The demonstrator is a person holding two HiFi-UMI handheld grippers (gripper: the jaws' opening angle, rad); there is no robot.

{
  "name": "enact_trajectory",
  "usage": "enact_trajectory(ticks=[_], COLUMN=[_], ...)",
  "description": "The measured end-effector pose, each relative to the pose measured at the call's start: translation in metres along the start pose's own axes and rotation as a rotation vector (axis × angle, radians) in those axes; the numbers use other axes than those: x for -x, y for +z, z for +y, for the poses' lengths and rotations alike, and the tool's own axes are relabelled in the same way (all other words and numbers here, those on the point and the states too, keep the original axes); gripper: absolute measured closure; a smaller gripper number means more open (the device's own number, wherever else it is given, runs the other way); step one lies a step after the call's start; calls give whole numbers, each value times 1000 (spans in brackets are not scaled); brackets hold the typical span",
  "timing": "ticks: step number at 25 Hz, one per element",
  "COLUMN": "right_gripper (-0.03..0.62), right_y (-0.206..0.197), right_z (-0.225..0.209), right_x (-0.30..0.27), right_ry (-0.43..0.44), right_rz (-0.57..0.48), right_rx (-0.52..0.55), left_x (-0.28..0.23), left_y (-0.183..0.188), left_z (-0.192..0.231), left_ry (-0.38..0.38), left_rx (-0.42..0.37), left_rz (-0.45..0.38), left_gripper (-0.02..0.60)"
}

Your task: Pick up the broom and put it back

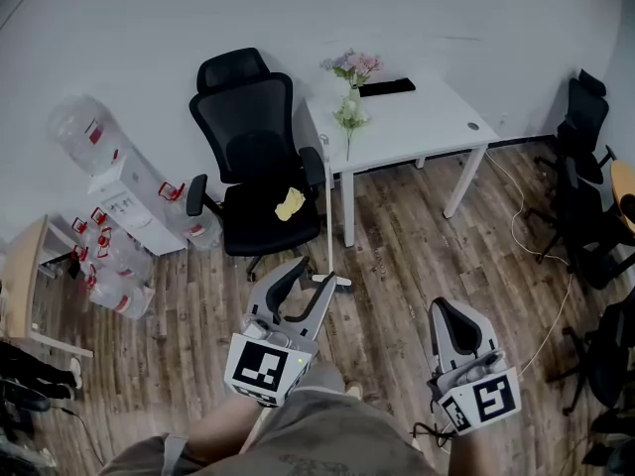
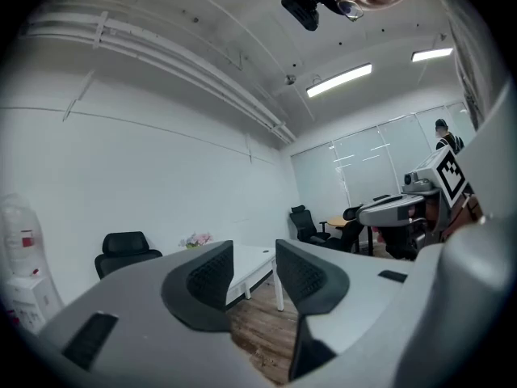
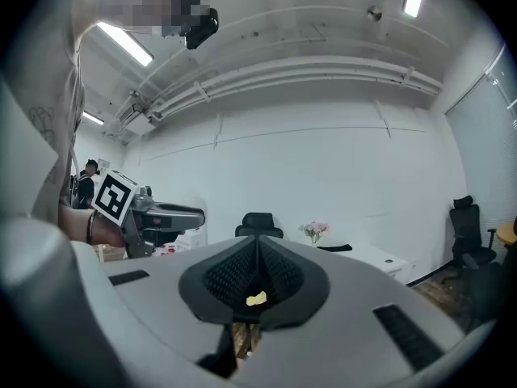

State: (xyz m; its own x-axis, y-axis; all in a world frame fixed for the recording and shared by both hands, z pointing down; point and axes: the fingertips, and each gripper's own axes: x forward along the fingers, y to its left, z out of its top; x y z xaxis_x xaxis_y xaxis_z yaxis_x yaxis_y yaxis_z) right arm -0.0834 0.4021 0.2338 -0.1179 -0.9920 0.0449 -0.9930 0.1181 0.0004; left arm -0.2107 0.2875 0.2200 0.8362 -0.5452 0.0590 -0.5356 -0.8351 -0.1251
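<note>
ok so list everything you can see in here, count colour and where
broom: 1, white handle, upright between the office chair and the table's left leg
office chair: 1, black, left of the table
cloth: 1, yellow, on that chair's seat
table: 1, white, by the back wall
flowers: 1 bunch, pink and white, on the table's left end
flat object: 1, black, on the table near the wall
water jugs: several, clear with red labels, far left
chairs: at least 2, black, far right
cable: 1, white, on the floor at right
left gripper: 1, grey, open, empty
right gripper: 1, grey, shut, empty
</note>
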Motion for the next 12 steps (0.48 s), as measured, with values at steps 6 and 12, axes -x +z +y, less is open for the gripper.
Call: enact_trajectory(ticks=[6, 12], right_gripper=[560, 560], right_y=[-9, -27], right_z=[-23, -53], right_x=[-11, -54], right_ry=[4, 10], right_rz=[-14, 20], right_rx=[-31, -41], left_x=[-21, -66], left_y=[-15, -34], left_z=[20, 44], left_ry=[45, 53], left_rx=[-10, 8], left_rz=[21, 36], left_gripper=[373, 371])
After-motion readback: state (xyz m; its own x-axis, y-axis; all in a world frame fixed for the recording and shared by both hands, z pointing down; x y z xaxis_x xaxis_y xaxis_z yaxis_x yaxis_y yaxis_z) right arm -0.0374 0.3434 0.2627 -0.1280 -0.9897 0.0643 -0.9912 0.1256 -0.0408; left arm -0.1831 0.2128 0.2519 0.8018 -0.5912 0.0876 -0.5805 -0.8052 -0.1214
